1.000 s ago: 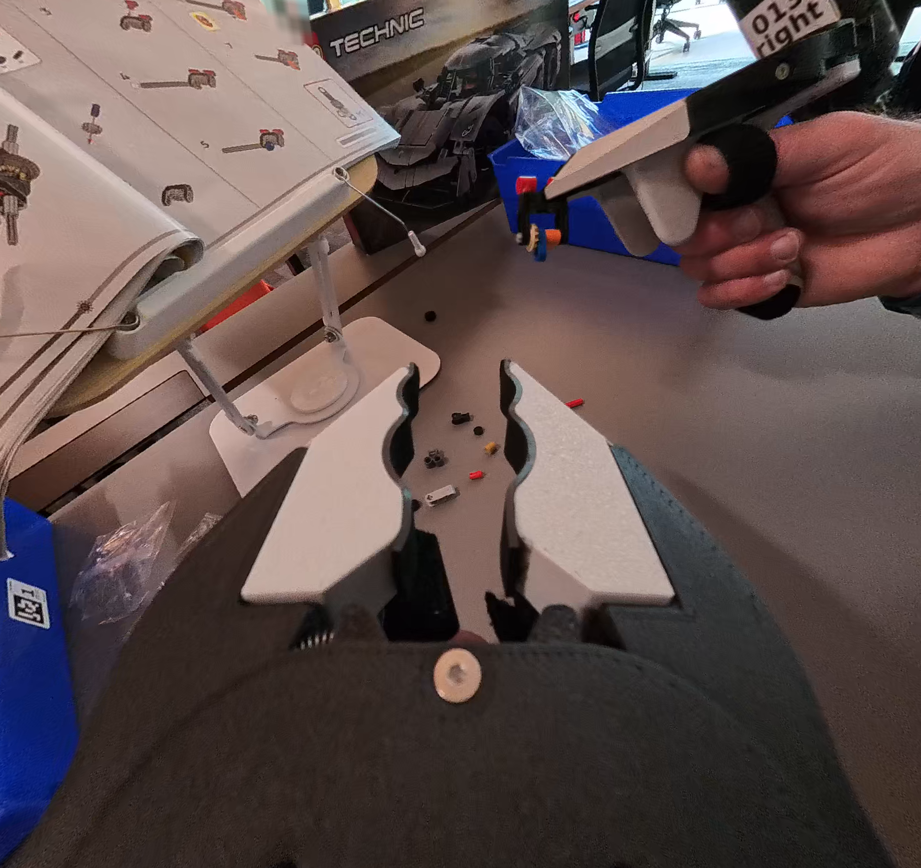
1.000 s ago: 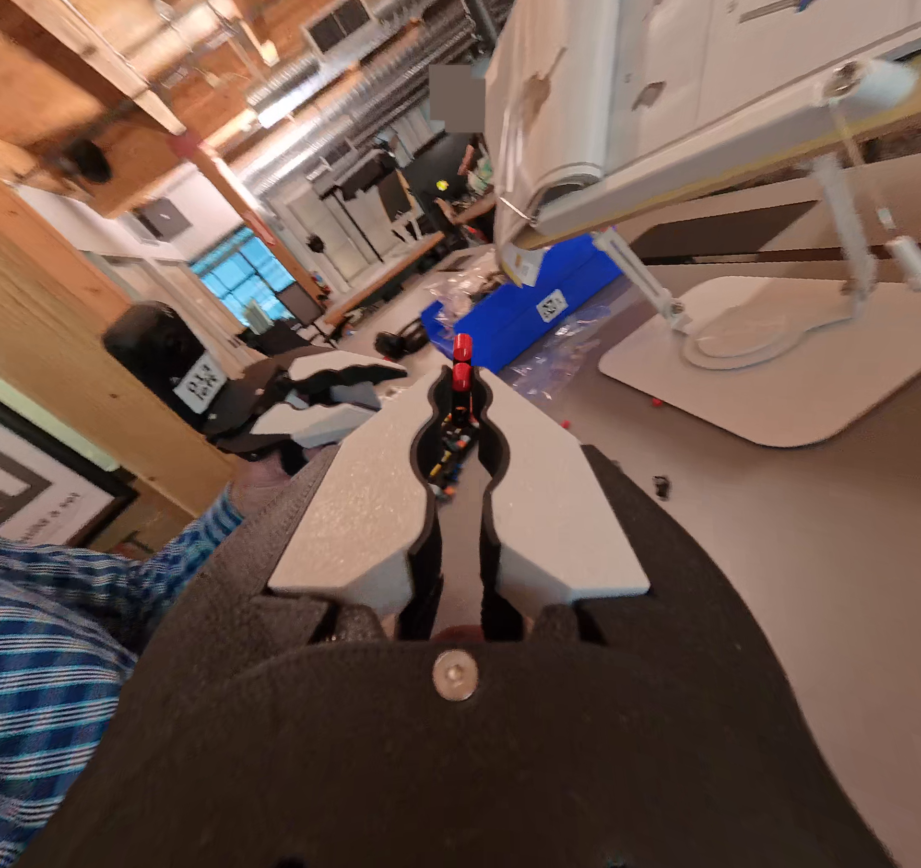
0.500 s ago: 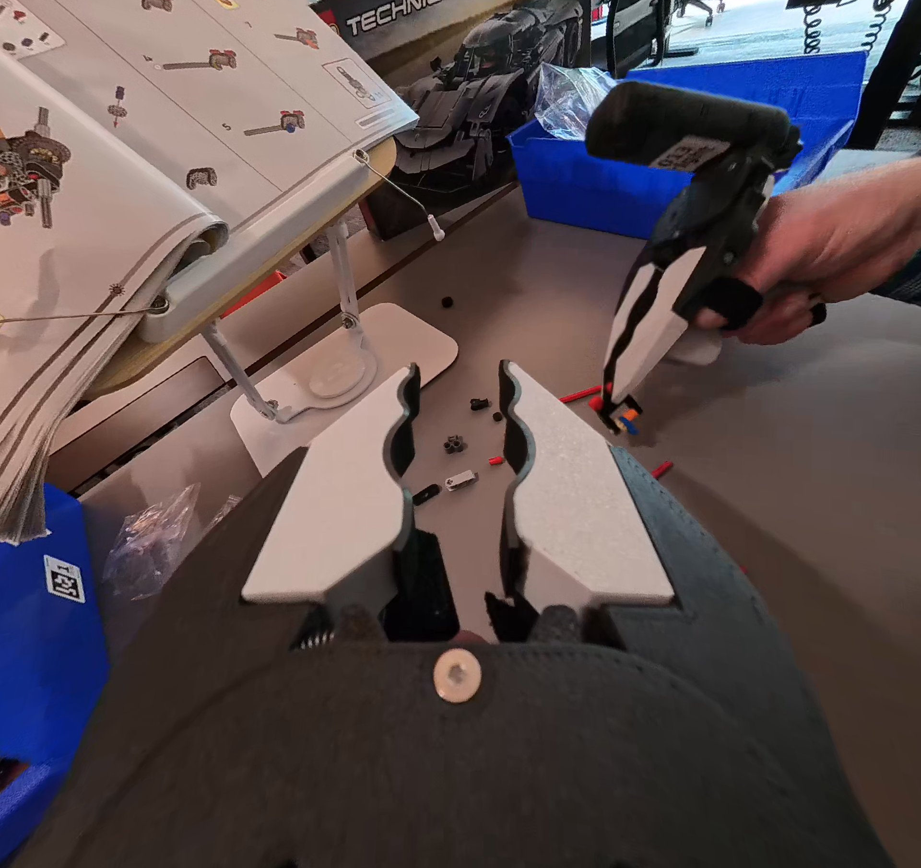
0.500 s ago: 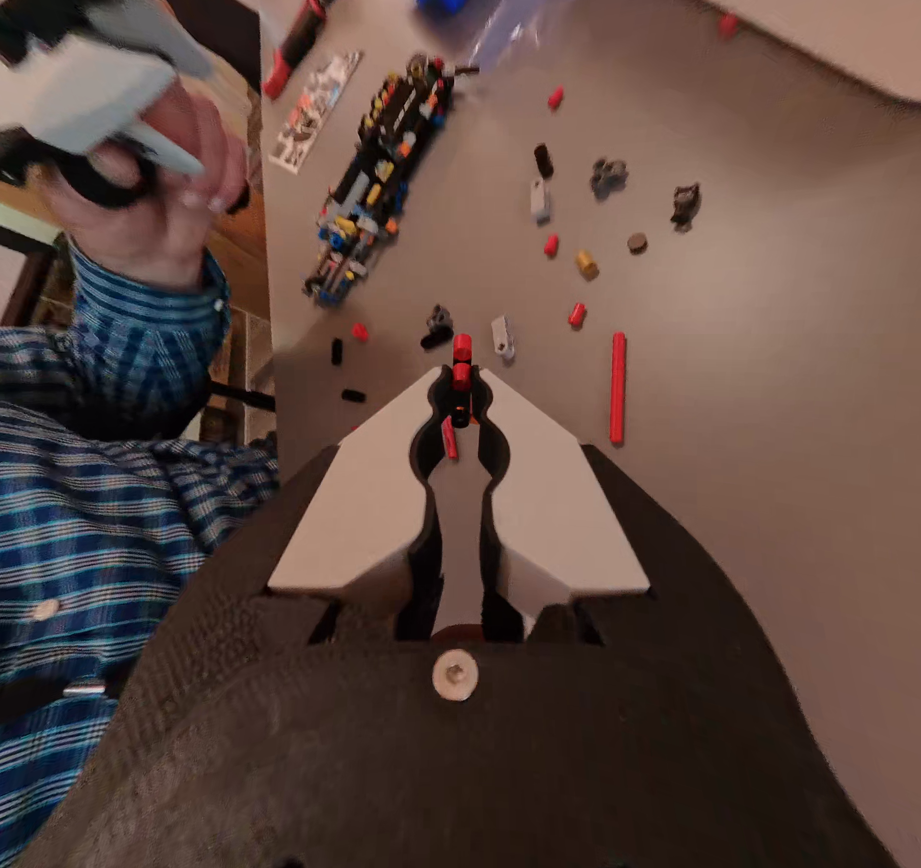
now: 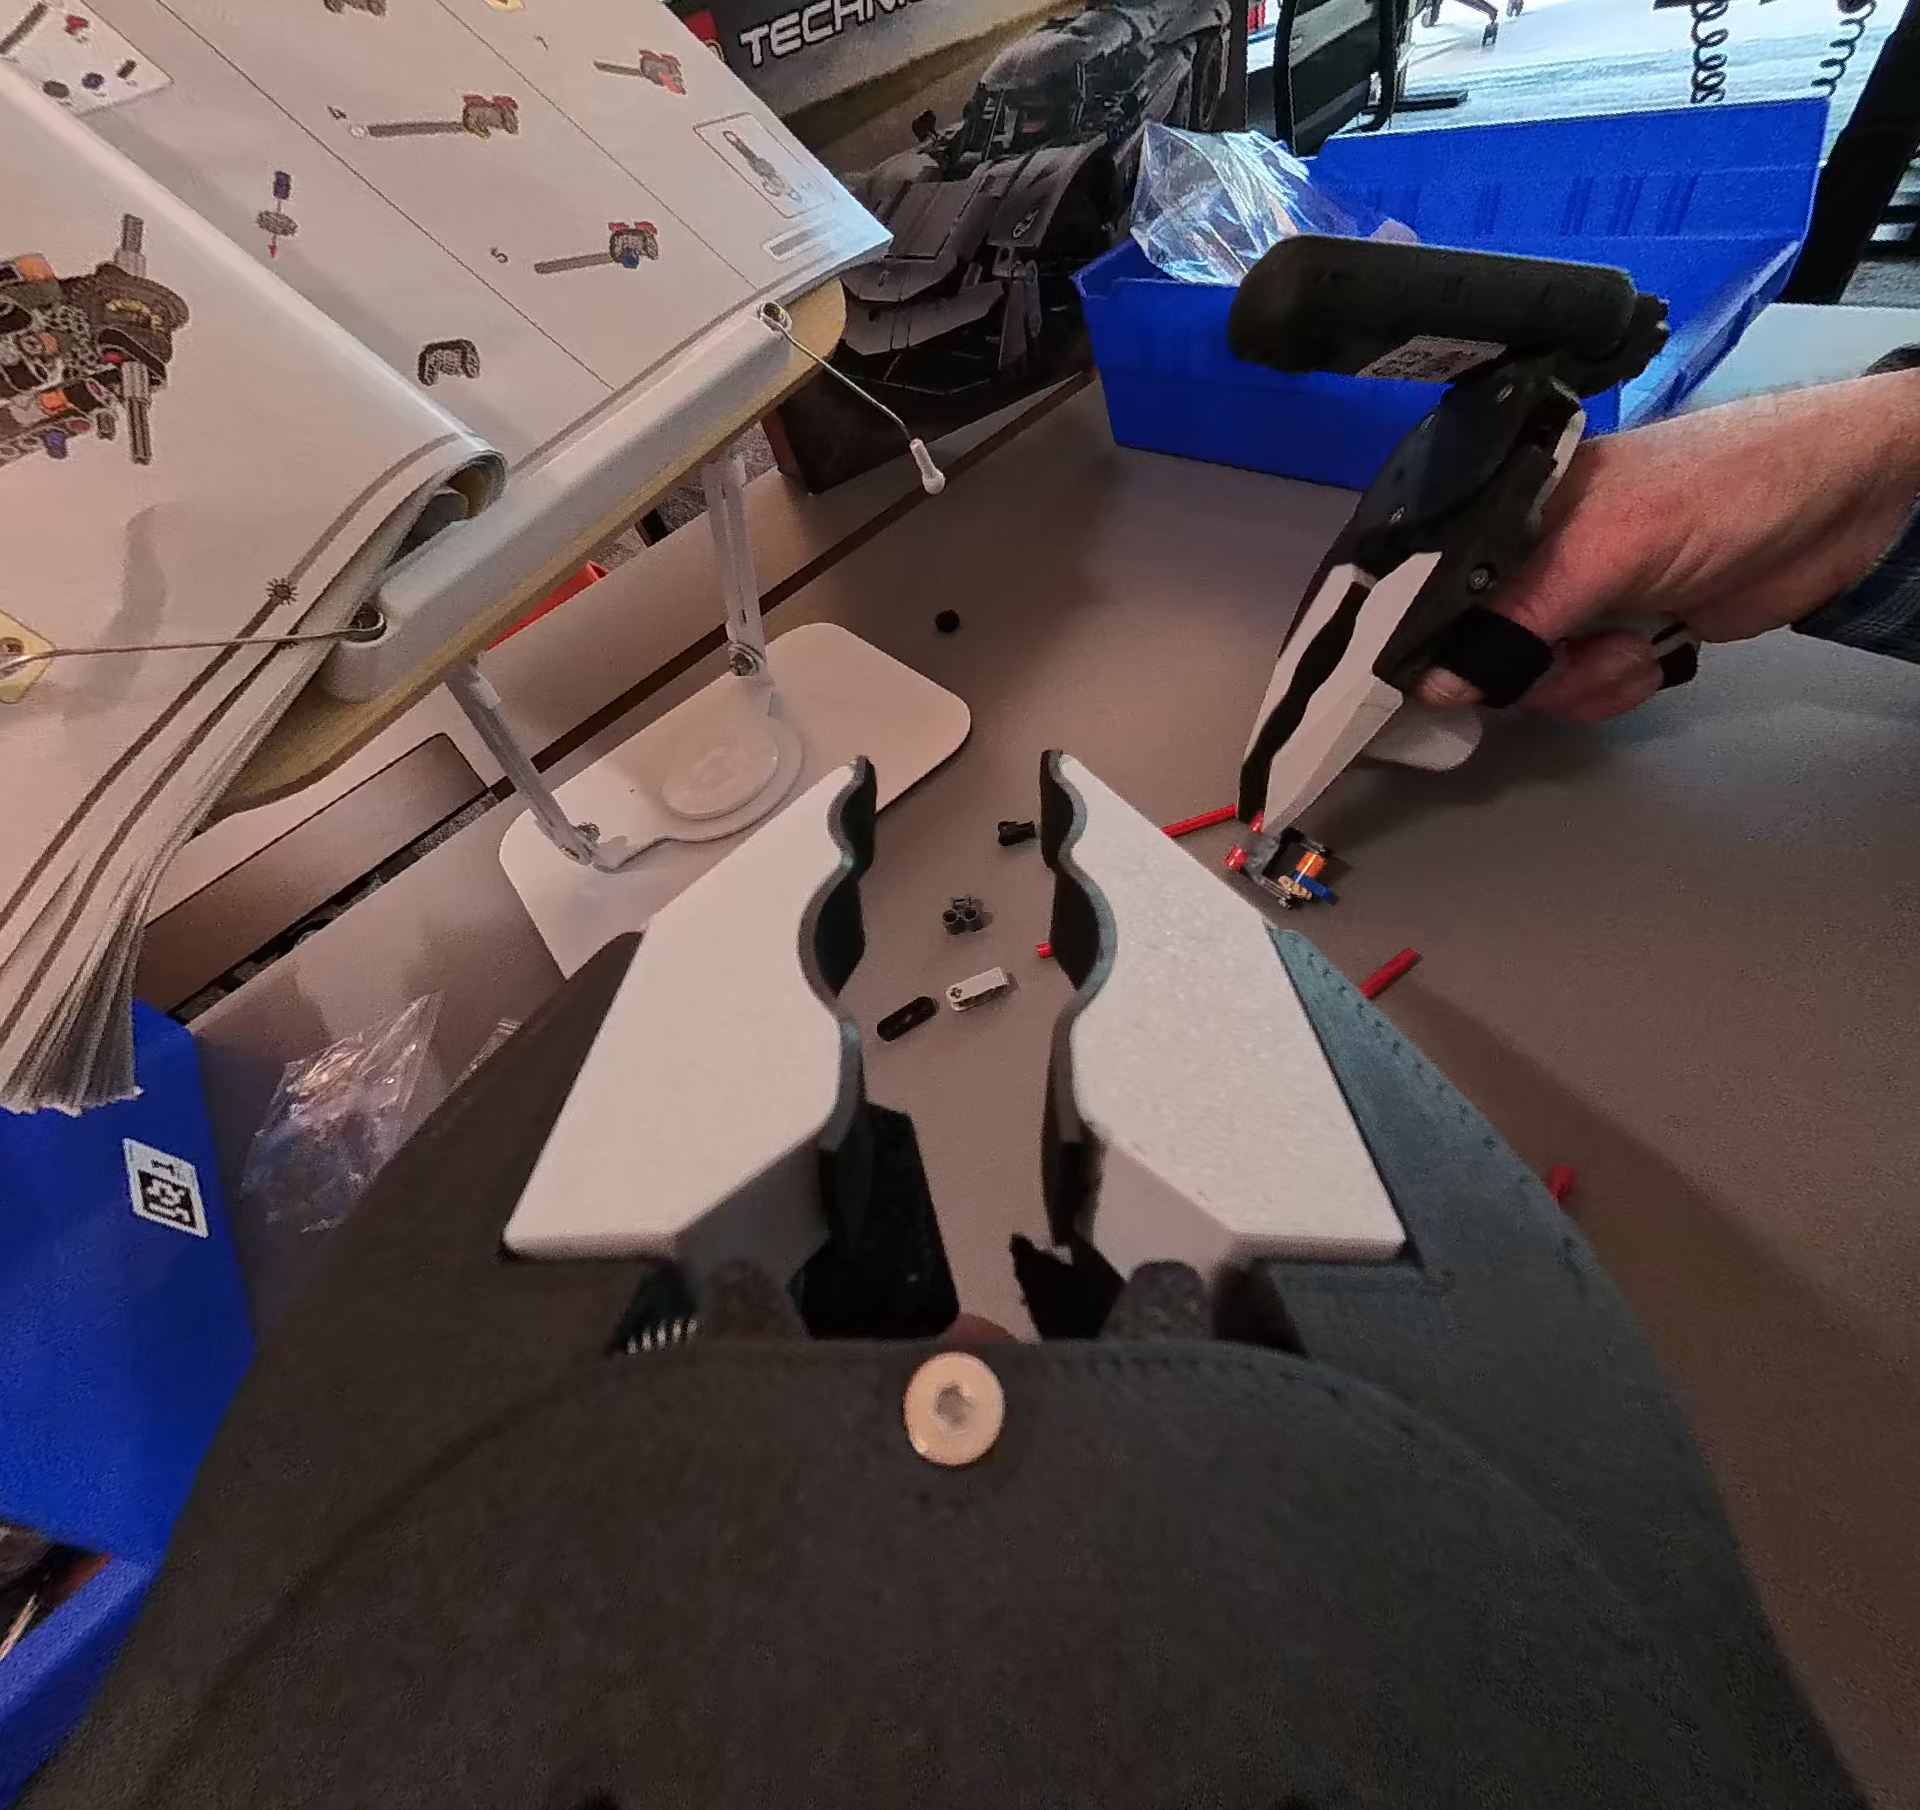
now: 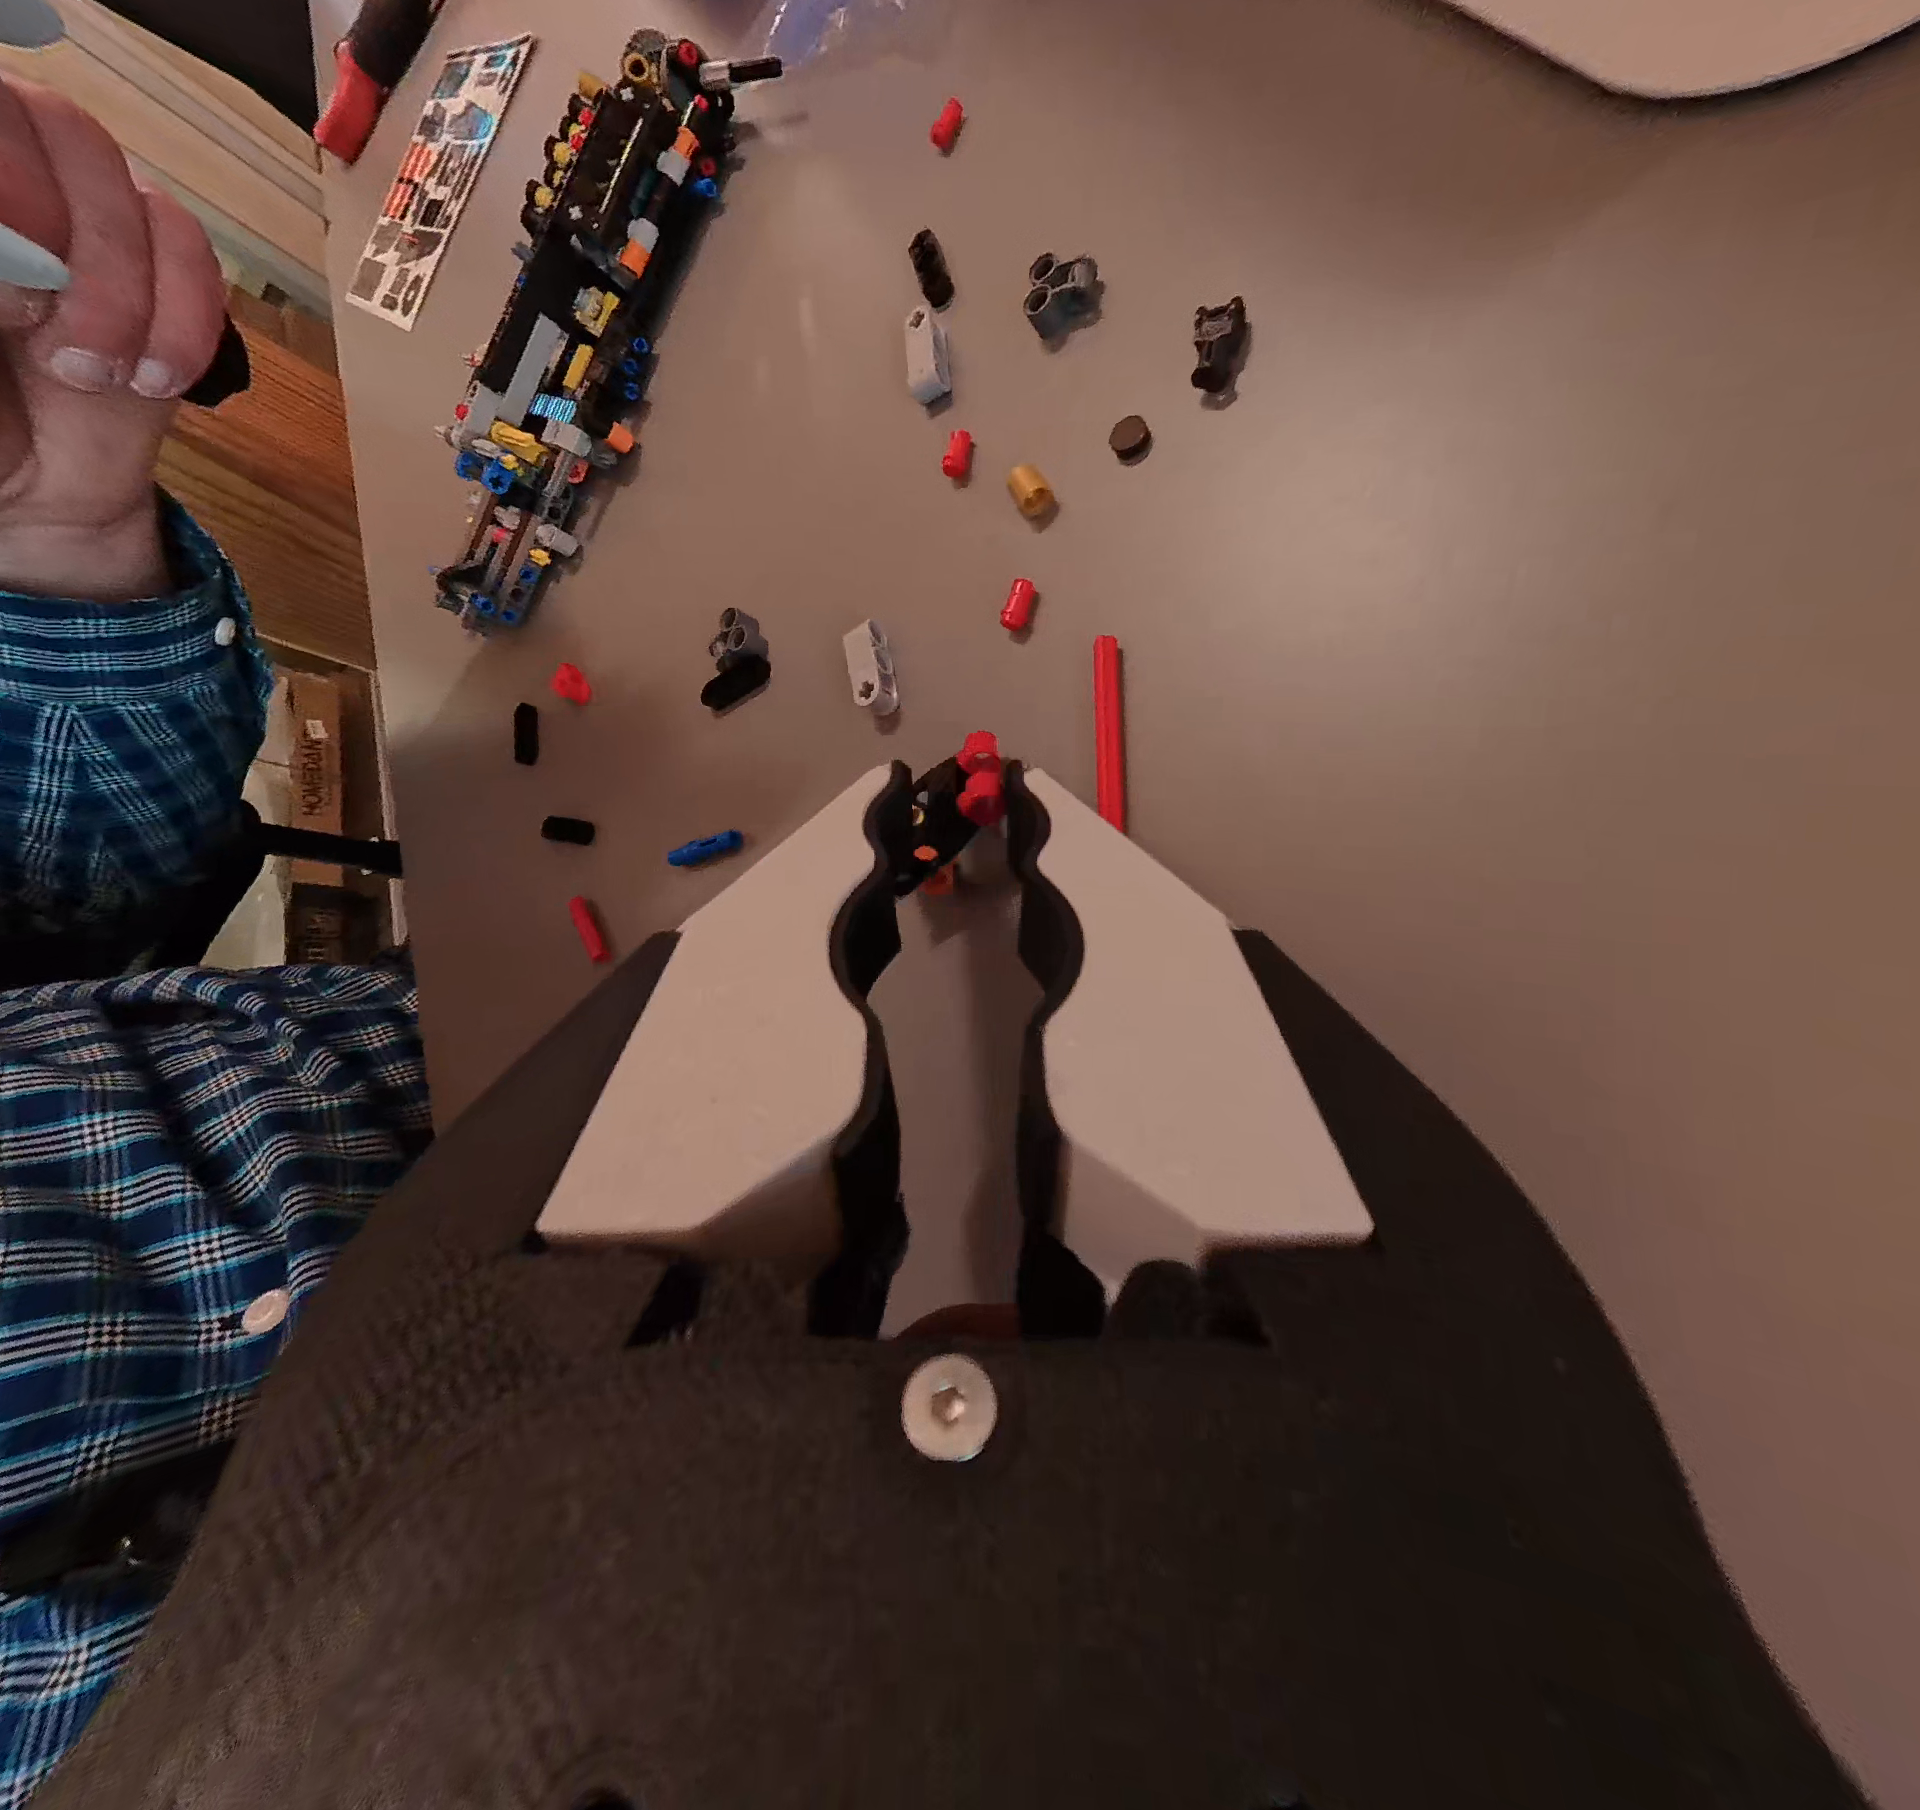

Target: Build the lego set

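Holding a small lego piece (image 6: 961,810), the right hand-held gripper (image 6: 958,786) touches the bench (image 6: 1455,617). Let go slowly. The left hand-held gripper (image 5: 956,804) is open and empty.

The left gripper (image 5: 956,794) points forward and a little down, and its two white fingers (image 5: 717,1012) stand wide apart with nothing between them. A left hand (image 6: 83,306) shows at the edge of the right wrist view, curled around a handle, with a blue checked sleeve (image 6: 125,680) at its wrist.

The right gripper (image 6: 951,789) tips steeply down, its tips close to the surface. Its jaws are not pressed together — a narrow gap shows between the tips. The right hand (image 5: 1704,555) wraps around the grip from the side — one finger goes through a black loop.
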Available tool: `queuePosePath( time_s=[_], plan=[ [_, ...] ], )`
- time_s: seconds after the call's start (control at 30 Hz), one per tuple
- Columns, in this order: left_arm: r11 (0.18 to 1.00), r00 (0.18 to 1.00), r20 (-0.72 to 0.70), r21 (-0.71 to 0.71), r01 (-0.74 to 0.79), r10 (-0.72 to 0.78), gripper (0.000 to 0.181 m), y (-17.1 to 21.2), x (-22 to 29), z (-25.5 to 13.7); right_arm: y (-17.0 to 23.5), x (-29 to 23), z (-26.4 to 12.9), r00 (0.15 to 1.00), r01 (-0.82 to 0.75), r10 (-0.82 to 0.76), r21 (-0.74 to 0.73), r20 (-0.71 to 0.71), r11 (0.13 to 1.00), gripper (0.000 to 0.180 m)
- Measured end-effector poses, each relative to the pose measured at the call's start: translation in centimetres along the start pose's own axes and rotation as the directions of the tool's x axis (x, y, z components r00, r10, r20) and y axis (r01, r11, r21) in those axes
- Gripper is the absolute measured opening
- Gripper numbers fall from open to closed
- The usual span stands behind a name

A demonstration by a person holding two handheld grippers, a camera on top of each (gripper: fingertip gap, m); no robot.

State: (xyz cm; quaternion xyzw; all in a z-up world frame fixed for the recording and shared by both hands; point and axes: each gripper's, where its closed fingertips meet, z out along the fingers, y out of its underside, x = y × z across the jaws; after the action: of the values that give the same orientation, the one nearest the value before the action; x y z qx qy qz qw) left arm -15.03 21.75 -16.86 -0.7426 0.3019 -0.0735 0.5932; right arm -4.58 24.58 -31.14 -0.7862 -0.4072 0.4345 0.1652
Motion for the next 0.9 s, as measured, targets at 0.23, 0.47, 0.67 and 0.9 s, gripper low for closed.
queuePosePath(
  time_s=[0.23,0.47,0.67,0.9],
  plan=[
    [1.000,1.000,0.009,0.001,-0.001,0.001,0.029,-0.2,-0.4,-0.3,-1.3,0.4,-1.5,0.999,0.026,-0.024,0.059,-0.030,0.998,0.018],
    [1.000,1.000,-0.005,-0.009,-0.005,0.005,0.031,-0.1,0.0,-0.1,-1.9,0.1,-2.0,0.999,0.048,-0.047,0.091,-0.021,0.995,0.022],
    [0.999,1.000,-0.014,-0.025,-0.025,0.025,0.031,0.1,0.4,-0.1,-2.4,-0.1,-2.0,0.997,0.079,-0.076,0.117,-0.029,0.990,0.035],
    [0.999,0.999,-0.018,-0.031,-0.036,0.035,0.031,0.1,0.6,0.0,-2.7,0.6,-2.0,0.989,0.140,-0.131,0.145,-0.071,0.979,0.041]
  ],
)
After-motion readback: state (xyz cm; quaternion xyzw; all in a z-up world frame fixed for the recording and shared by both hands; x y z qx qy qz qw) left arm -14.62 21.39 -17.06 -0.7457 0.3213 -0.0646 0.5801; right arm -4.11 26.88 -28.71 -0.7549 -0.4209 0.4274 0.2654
